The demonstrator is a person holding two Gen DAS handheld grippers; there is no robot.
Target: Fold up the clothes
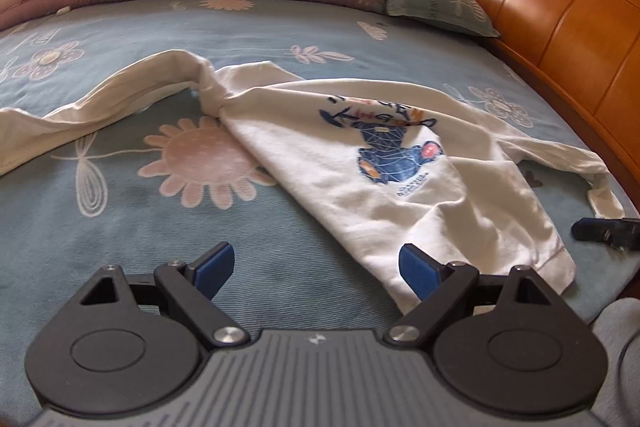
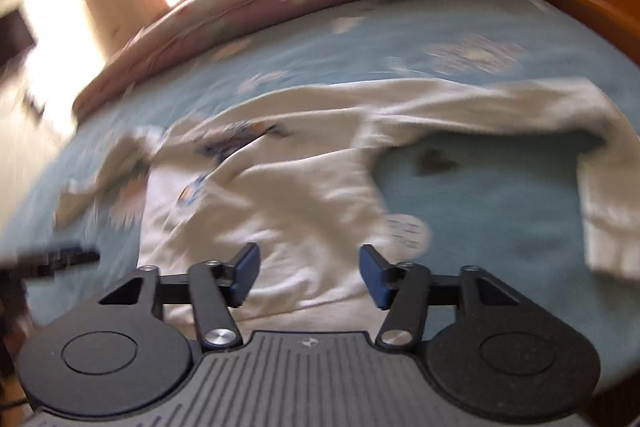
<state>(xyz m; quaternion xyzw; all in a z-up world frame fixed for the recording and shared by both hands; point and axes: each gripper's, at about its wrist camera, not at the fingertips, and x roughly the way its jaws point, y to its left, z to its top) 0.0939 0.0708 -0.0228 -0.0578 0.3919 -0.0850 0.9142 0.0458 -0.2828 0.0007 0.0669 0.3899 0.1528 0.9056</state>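
I am holding my left gripper (image 1: 314, 269) with its blue-padded fingers spread wide and empty, hovering over the blue flower-printed bed cover (image 1: 120, 251) just beside the hem of the white long-sleeved cotton sweatshirt with a blue bear print (image 1: 360, 171). That sweatshirt is lying crumpled near the bed's front edge, one sleeve trailing toward the left edge and the other toward the orange wooden headboard (image 1: 560, 11) on the right. My right gripper (image 2: 308, 275) is hanging above the sweatshirt's body, pads parted and clasping nothing.
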